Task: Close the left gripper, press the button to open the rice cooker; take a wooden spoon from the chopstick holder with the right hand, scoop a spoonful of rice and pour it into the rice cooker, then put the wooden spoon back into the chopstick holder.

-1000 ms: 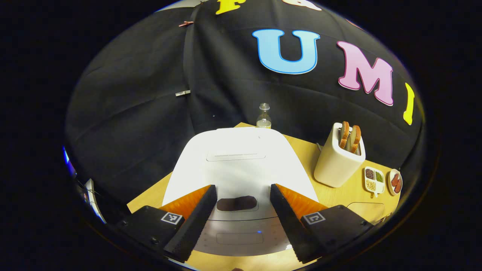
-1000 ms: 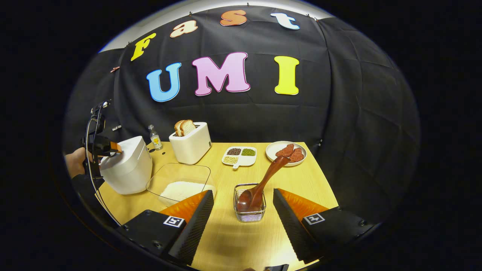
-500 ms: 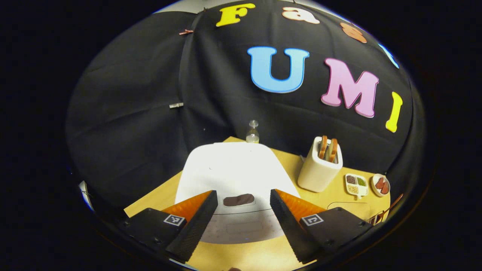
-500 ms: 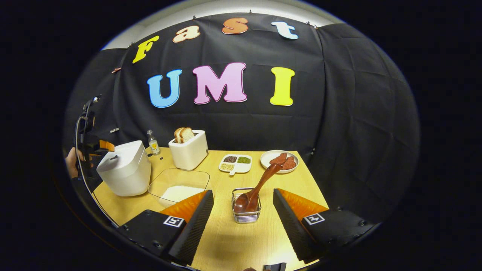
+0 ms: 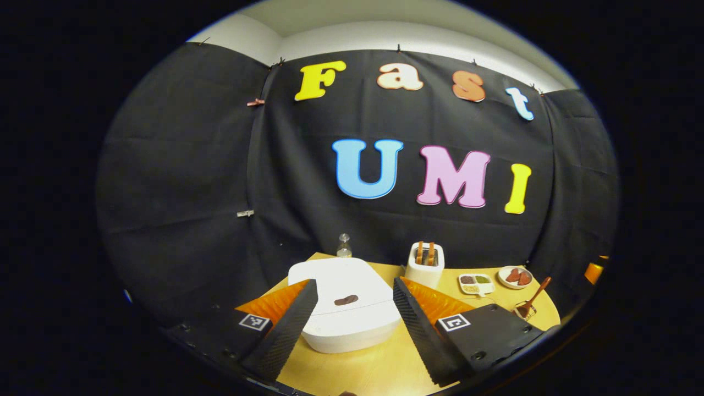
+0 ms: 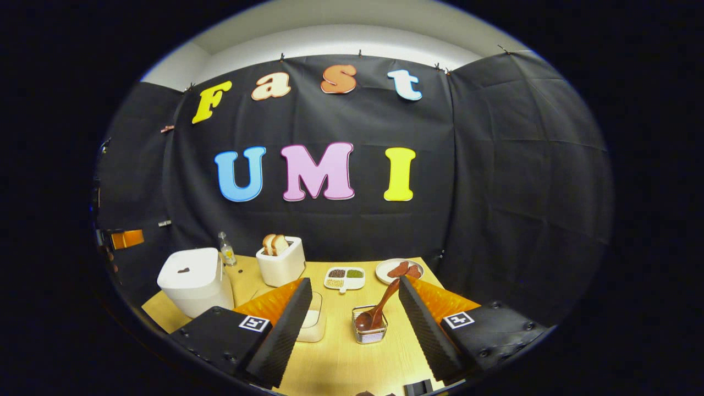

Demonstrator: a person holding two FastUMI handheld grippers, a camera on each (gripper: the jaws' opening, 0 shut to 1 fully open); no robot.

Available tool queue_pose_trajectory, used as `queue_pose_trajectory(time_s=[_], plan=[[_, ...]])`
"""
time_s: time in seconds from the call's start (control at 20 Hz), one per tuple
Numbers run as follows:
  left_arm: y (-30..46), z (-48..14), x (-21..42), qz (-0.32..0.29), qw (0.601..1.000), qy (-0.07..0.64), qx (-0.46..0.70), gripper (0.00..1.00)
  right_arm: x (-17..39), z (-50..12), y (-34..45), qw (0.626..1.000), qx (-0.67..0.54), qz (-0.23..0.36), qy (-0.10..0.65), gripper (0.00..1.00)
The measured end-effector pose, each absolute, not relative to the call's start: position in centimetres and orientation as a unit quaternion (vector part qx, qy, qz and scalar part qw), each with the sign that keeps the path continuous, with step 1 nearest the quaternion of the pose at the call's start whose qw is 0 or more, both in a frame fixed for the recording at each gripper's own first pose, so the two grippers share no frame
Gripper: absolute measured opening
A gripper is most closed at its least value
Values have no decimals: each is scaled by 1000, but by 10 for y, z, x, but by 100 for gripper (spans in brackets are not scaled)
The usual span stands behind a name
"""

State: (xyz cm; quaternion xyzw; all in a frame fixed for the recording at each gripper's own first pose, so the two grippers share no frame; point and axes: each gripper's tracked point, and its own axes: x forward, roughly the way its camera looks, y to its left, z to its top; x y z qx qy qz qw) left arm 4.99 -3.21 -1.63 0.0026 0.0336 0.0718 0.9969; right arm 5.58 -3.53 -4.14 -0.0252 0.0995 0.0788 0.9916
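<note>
The white rice cooker (image 5: 346, 319) stands shut on the wooden table, its dark button (image 5: 346, 300) on the lid's front. My left gripper (image 5: 354, 282) hangs open, well back from and above the cooker, touching nothing. In the right gripper view the wooden spoon (image 6: 382, 305) leans in the wire chopstick holder (image 6: 369, 331), bowl down. My right gripper (image 6: 355, 280) is open and held back from the holder, which sits between its fingers. A clear container of rice (image 6: 314, 324) lies left of the holder, partly hidden by a finger. The cooker (image 6: 190, 280) sits at the far left.
Along the back of the table stand a white toaster (image 6: 281, 263) with bread, a small bottle (image 6: 225, 256), a divided dish of grains (image 6: 345, 278) and a plate of meat (image 6: 399, 269). An orange part of the left gripper (image 6: 125, 239) shows at the left edge.
Both grippers have pulled back and risen from the table, so the cooker and the holder look smaller and farther off. Both stay open. The cooker lid remains shut.
</note>
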Motion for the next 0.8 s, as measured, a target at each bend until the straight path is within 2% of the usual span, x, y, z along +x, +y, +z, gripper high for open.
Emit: queue_pose_trajectory(time_s=[0.15, 0.35, 0.8], plan=[[-53, -9, 16, 29, 999, 16, -1, 95, 26, -15, -36, 995, -21, 65, 67, 99], [-56, -11, -10, 9, 1000, 11, 10, 95, -10, -6, -47, 997, -11, 43, 61, 98], [-41, -14, -3, 6, 1000, 17, -7, 95, -22, -7, -48, 997, -15, 35, 60, 98]])
